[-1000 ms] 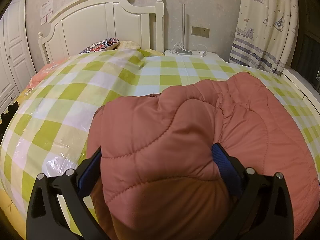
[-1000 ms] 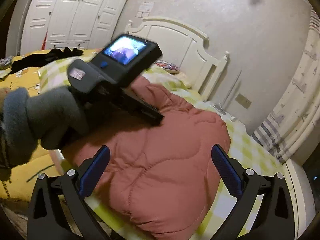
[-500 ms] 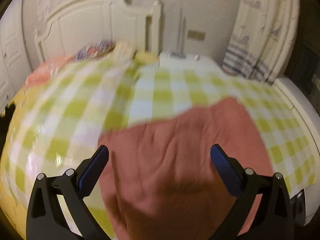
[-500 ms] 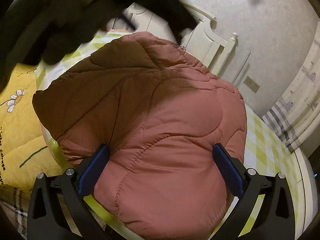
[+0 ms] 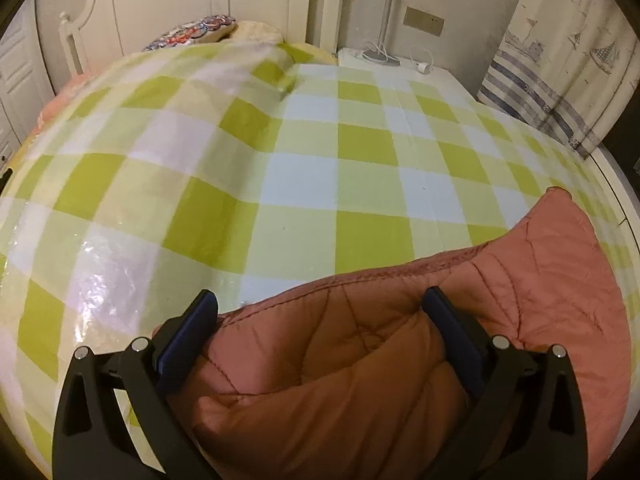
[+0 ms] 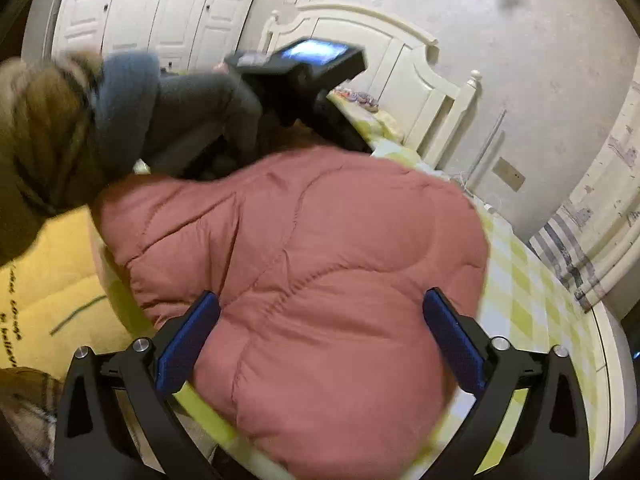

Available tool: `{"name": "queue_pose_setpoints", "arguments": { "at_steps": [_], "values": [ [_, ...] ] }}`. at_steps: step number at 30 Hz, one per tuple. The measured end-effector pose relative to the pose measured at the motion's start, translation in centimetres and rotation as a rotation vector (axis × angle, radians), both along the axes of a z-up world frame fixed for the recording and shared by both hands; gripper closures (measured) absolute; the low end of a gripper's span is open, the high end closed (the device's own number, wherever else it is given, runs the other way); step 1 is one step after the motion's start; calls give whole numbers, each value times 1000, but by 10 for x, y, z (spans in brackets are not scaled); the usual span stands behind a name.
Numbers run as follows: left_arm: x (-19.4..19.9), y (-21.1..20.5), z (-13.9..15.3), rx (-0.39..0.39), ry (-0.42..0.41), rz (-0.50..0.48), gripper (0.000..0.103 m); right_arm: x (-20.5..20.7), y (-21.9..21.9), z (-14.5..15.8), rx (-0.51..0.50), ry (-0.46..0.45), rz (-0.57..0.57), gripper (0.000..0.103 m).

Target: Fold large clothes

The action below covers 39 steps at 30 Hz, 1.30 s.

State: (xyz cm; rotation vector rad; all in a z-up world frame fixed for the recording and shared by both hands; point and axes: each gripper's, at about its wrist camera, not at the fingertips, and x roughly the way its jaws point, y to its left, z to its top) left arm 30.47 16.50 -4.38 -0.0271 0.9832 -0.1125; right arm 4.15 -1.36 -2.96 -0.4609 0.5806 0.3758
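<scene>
A large pink quilted jacket (image 5: 520, 300) lies folded on the green-and-white checked bed cover (image 5: 280, 160). My left gripper (image 5: 320, 320) is open, its blue-padded fingers (image 5: 188, 332) straddling a puffed fold of the jacket at its near edge. In the right wrist view the jacket (image 6: 320, 240) fills the middle, and my right gripper (image 6: 320, 320) is open above its near part, holding nothing. The left gripper's black body (image 6: 304, 68) with its lit screen and the gloved hand sit at the jacket's far left edge.
A white headboard (image 5: 200, 0) and patterned pillow (image 5: 192, 32) stand at the far end. A nightstand (image 5: 400, 64) with cables and a curtain (image 5: 560, 60) are at the right. A yellow quilt (image 6: 48, 280) lies at the left, white wardrobes (image 6: 140, 8) behind.
The left gripper has dropped low to the jacket's near edge; more checked cover shows beyond it. The right gripper has pulled back a little, and the left hand is back at the jacket's far left.
</scene>
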Motion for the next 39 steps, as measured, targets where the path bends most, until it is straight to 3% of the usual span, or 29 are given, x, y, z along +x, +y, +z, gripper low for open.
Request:
{"name": "queue_pose_setpoints", "arguments": {
  "at_steps": [4, 8, 12, 14, 21, 23, 25, 28, 29, 30, 31, 32, 34, 36, 39],
  "values": [
    [0, 2, -2, -13, 0, 1, 2, -41, -39, 15, 78, -85, 4, 6],
    [0, 8, -4, -44, 6, 3, 2, -67, -69, -15, 85, -31, -39, 6],
    [0, 9, -3, -37, -10, 10, 2, -57, -77, -28, 102, 12, -113, 7],
    [-2, 10, -2, -38, -16, 14, 2, -45, -77, -31, 113, 23, -149, 16],
    [-3, 10, -2, -40, -18, 17, 2, -37, -77, -20, 204, 12, -163, 24],
    [-2, 10, -2, -38, -20, 18, 2, -30, -76, -21, 179, 17, -216, 24],
    [-3, 10, -2, -36, -24, 17, 2, -19, -65, -32, 81, 25, -249, 24],
    [-7, 7, 1, -21, -39, 25, 2, -7, -58, -35, 95, 8, -251, 24],
    [-9, 6, 3, -10, -47, 30, 2, -4, -56, -30, 98, -15, -250, 26],
    [-10, 5, 5, 4, -58, 38, 2, -3, -53, -23, 104, -45, -237, 36],
    [-13, 4, 8, 22, -78, 56, 2, -6, -49, -12, 111, -99, -223, 54],
    [-16, 2, 12, 36, -101, 73, 3, -13, -46, -1, 116, -172, -222, 63],
    [-25, -1, 19, 18, -157, 86, 3, -30, -36, 14, 67, -308, -203, 70],
    [-34, -4, 25, -50, -206, 76, 4, -50, -23, 15, -63, -471, -188, 73],
    [-45, -15, 32, -173, -272, 73, 4, -61, -28, 12, -145, -574, -215, 75]
  ]
}}
